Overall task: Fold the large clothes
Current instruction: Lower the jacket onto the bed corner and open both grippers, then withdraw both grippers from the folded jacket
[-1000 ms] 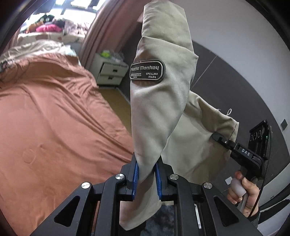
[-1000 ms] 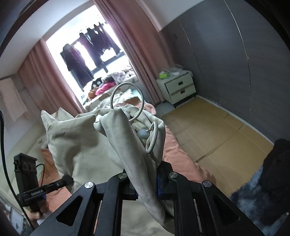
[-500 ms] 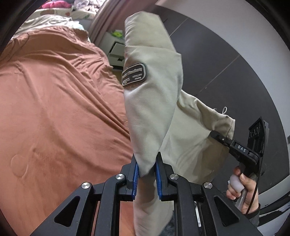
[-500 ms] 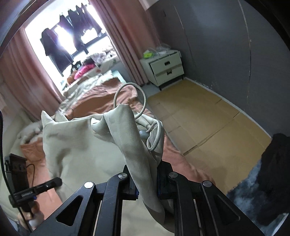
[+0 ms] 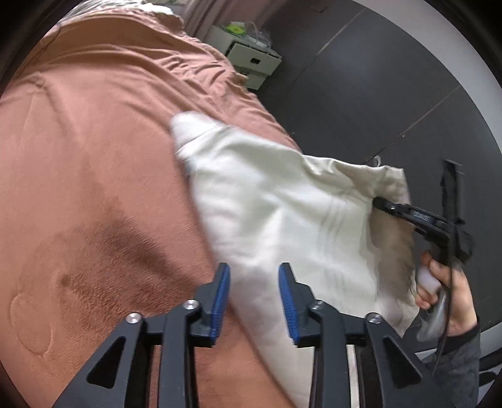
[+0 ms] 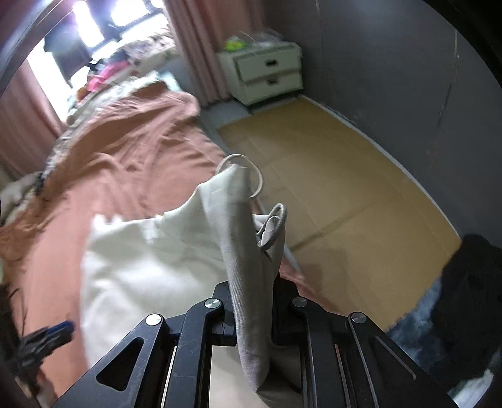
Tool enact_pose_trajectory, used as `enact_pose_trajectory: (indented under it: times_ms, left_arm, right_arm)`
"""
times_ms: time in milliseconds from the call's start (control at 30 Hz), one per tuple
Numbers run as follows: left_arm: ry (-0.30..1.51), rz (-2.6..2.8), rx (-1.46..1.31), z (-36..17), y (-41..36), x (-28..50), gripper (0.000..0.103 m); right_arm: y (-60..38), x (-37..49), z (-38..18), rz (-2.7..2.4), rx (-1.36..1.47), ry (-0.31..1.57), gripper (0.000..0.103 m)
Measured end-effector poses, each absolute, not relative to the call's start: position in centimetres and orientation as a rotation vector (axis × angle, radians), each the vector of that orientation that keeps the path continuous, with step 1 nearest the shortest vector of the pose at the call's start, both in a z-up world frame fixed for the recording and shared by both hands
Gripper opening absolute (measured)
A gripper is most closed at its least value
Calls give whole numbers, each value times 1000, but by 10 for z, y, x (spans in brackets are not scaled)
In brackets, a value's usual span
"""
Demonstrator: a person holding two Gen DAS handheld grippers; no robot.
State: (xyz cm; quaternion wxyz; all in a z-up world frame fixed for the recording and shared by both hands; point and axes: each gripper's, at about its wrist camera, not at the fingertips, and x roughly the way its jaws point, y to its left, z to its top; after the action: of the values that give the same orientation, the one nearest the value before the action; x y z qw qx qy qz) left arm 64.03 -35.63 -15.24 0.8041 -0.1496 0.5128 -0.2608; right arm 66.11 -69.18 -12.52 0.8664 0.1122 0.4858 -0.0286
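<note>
Rust bedspread [image 5: 94, 157] under garment [image 5: 266, 204]; right claw [image 6: 252, 292] grips it.

One garment [image 5: 276, 201], one nightstand [image 6: 266, 73]

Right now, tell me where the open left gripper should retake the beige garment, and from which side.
Probably the near edge of the beige garment, just ahead of the left gripper: approach straight forward, low over the bedspread. That side lies slack while the right gripper pinches the opposite end.

Window [image 6: 94, 18] blown out, daylight from there; garment [image 5: 282, 213] motion-blurred, overexposed; fisheye bending, dark vignette at edges.
</note>
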Motion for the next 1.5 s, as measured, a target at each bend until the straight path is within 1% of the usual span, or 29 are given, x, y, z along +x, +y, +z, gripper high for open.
enact_pose_trajectory:
  times_ms: [167, 233, 267, 300, 367, 400, 433, 500, 533, 567, 600, 800, 1000, 1133, 1333, 1367, 1400, 1433, 1500]
  left_arm:
    - [1100, -566, -314, -156, -350, 631, 39]
    - [1104, -569, -314, -155, -349, 630, 39]
    - [1106, -568, -312, -155, -350, 630, 39]
    - [1111, -567, -305, -155, -352, 629, 39]
    - [1127, -573, -291, -156, -355, 627, 39]
    - [1133, -576, -288, -157, -356, 629, 39]
    - [1136, -582, -284, -156, -356, 627, 40]
    - [1130, -583, -279, -155, -356, 626, 51]
    - [1126, -576, -280, -154, -356, 625, 60]
    - [1123, -570, -286, -154, -355, 623, 68]
    - [1124, -568, -291, -155, -356, 624, 69]
    - [1159, -591, -293, -159, -369, 609, 69]
    - [1180, -604, -292, -161, -379, 589, 69]
    - [1203, -616, -285, -165, -388, 574, 69]
    - [1241, -646, -283, -172, -400, 556, 69]
    - [1252, -655, -287, -174, -402, 554, 69]
    - [1259, -660, -288, -176, -405, 554, 69]
    - [1264, -665, -287, -177, -407, 553, 69]
    - [1270, -667, -273, -180, -412, 551, 69]
  right_arm:
    - [-698, 670, -141, -84, 237, 1042, 15]
    - [-698, 672, -147, -93, 225, 1039, 23]
    - [-698, 674, -148, -109, 214, 1038, 34]
    - [-701, 672, -146, -143, 209, 1034, 48]
    - [-710, 664, -139, -200, 239, 1032, 60]
    - [-721, 654, -131, -218, 286, 1021, 64]
    - [-728, 643, -126, -221, 309, 1013, 64]
    - [-739, 615, -114, -223, 312, 999, 64]
    - [-742, 603, -110, -224, 308, 995, 64]
    - [-746, 589, -106, -225, 309, 993, 64]
    - [-753, 568, -103, -229, 321, 985, 64]
    - [-780, 472, -109, -260, 464, 954, 65]
    - [-786, 415, -135, -250, 607, 934, 65]
    - [-786, 397, -158, -232, 709, 914, 65]
    - [-785, 400, -201, -228, 826, 916, 63]
    - [-787, 399, -207, -226, 857, 909, 53]
    - [-789, 399, -212, -210, 895, 887, 38]
    - [-791, 400, -216, -194, 926, 860, 36]
    - [-794, 402, -219, -209, 934, 846, 25]
